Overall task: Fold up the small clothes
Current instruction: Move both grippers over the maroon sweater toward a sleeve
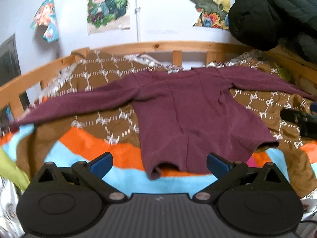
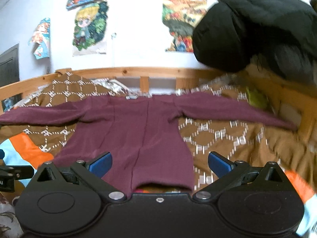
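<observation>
The maroon top lies flat on the patterned blanket, sleeves spread wide to both sides, hem toward the cameras, with a few lengthwise creases down the body and the near hem slightly lifted. No fold looks started, so the step in hand seems to be the first grasp; it would go best if each tool pinched one sleeve or hem corner cleanly, taking only the knit and not the blanket beneath. The left gripper and right gripper both hover over the hem, jaws spread wide, holding nothing.
</observation>
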`<state>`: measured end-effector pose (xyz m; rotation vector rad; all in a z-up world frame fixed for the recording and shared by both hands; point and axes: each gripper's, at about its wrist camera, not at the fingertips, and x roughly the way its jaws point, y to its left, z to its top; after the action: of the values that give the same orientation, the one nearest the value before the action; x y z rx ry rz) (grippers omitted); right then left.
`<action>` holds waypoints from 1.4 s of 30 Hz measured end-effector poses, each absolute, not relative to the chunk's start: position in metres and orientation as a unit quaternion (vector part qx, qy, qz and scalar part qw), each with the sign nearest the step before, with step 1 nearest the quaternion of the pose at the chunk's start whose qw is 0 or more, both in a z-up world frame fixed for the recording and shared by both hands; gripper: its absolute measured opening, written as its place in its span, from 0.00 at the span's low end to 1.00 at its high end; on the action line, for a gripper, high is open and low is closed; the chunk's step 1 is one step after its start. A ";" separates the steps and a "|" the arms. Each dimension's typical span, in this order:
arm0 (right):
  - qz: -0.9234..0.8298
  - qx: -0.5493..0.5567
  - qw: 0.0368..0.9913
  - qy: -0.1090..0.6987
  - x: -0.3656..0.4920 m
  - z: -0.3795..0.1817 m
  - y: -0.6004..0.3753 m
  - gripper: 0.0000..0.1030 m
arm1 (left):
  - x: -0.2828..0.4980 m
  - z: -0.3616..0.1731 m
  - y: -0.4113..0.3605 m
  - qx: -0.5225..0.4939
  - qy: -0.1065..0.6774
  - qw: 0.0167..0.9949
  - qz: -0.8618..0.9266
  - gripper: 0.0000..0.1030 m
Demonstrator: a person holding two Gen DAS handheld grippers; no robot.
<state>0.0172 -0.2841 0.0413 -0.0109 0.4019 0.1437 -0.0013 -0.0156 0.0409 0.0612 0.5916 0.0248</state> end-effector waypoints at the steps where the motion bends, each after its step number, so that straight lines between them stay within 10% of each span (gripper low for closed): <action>1: 0.076 -0.005 0.979 0.190 0.022 0.052 -0.287 1.00 | 0.000 0.049 -0.016 0.033 0.289 0.957 0.010 0.99; 27: 0.230 0.016 0.952 0.201 0.118 0.434 -0.289 1.00 | 0.004 0.345 -0.040 0.091 0.214 0.971 0.059 0.99; 42: 0.153 0.041 0.974 0.161 0.170 0.265 -0.342 1.00 | 0.157 0.234 -0.042 0.045 0.275 0.960 0.018 0.99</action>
<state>0.1701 -0.3425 0.2646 0.0833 0.3249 0.3077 0.1573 -0.0424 0.2340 0.0910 0.5583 0.0369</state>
